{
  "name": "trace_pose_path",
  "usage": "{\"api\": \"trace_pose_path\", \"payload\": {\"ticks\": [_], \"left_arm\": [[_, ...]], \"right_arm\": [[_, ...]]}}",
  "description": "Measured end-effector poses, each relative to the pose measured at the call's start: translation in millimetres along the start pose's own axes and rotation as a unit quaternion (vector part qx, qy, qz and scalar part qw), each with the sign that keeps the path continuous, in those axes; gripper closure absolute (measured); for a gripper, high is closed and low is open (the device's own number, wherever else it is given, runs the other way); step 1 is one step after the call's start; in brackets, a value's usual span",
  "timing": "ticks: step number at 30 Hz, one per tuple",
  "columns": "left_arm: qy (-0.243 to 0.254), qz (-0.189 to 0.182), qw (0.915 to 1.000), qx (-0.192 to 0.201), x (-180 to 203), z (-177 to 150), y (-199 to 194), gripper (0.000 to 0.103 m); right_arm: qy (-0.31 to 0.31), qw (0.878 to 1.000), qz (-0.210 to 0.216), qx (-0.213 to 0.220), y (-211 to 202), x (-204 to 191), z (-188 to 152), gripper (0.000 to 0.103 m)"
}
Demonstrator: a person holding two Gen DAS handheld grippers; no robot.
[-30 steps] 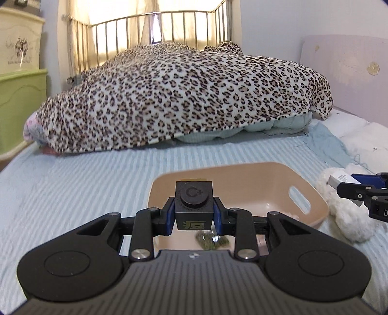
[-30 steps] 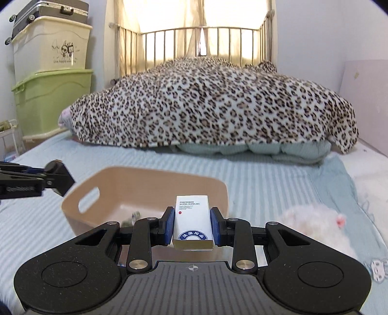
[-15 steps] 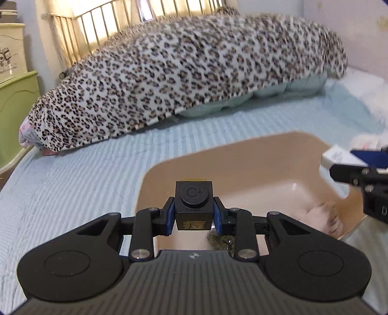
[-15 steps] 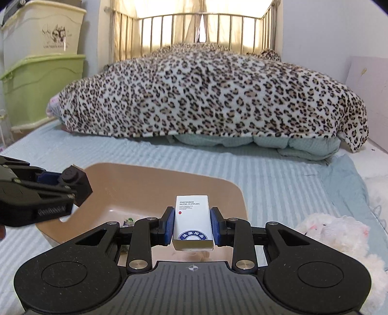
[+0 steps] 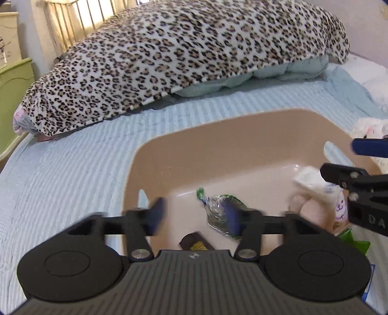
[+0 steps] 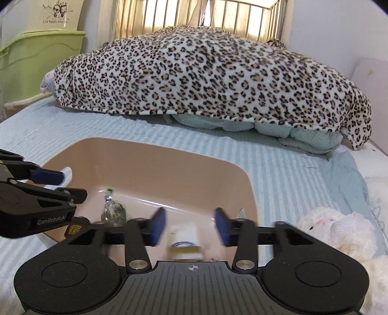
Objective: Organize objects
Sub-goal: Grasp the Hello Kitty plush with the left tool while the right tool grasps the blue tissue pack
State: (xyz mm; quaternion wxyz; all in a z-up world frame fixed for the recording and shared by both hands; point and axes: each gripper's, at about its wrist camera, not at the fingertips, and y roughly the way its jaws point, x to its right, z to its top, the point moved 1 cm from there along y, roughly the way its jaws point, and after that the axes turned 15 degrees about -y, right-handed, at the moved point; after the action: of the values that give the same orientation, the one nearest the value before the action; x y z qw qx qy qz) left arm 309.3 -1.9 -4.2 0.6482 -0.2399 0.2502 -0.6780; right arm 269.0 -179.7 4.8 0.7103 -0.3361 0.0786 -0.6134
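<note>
Both claws gape, left (image 5: 194, 218) and right (image 6: 190, 226), over the bin (image 6: 157, 169)

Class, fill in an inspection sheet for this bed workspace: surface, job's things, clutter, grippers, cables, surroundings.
Surface: striped blue bedsheet.
Job's things: tan basket holding a dark cube, a white box and a clear wrapped packet.
Clutter: white plush toy beside the basket.
Grippers: left gripper and right gripper both open, over the basket.
Cables: nothing seen.
Surroundings: leopard-print blanket, green storage bin, metal bed rail.
</note>
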Motion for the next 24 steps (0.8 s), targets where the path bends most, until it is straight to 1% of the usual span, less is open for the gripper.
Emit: {"api": "trace_pose_path", "payload": {"ticks": [1,2,4,5,8,9,10,13,16,19,24], "left_arm": [[-0.003,-0.001,1.0,0.009,-3,0,-6,0.027],[-0.005,-0.002,0.9999,0.014,-6,0,-11,0.026],[-0.007,-0.003,0.9998,0.016,-10,0,-22,0.022],[-0.008,-0.005,0.9998,0.018,-13,-1,-29,0.022],[-0.014,-0.014,0.9994,0.03,-19,-8,-49,0.013],[-0.015,-0.017,0.9992,0.033,-20,-11,-56,0.012],[-0.015,-0.02,0.9991,0.034,-20,-14,-61,0.012],[-0.007,-0.024,0.9991,0.034,-20,-24,-76,0.012],[-0.002,-0.028,0.9993,0.025,-19,-37,-83,0.011],[0.008,-0.029,0.9994,0.019,-18,-54,-83,0.008],[0.008,-0.037,0.9993,-0.005,-18,-80,-76,0.008]], "right_arm": [[-0.001,1.0,0.0,0.004,-5,2,0,0.037],[-0.003,1.0,0.002,0.007,-12,3,0,0.036],[-0.009,1.0,0.002,0.01,-24,6,0,0.028],[-0.012,1.0,0.001,0.013,-31,6,-1,0.026],[-0.014,1.0,0.007,0.013,-53,7,-6,0.021],[-0.014,1.0,0.011,0.01,-59,7,-10,0.015],[-0.013,1.0,0.014,0.004,-64,7,-13,0.012],[-0.013,1.0,0.021,-0.017,-75,4,-27,0.012],[-0.006,0.999,0.026,-0.041,-80,3,-43,0.011],[0.002,0.998,0.033,-0.062,-83,-1,-57,0.008],[0.011,0.994,0.047,-0.095,-80,-13,-77,0.005]]}}
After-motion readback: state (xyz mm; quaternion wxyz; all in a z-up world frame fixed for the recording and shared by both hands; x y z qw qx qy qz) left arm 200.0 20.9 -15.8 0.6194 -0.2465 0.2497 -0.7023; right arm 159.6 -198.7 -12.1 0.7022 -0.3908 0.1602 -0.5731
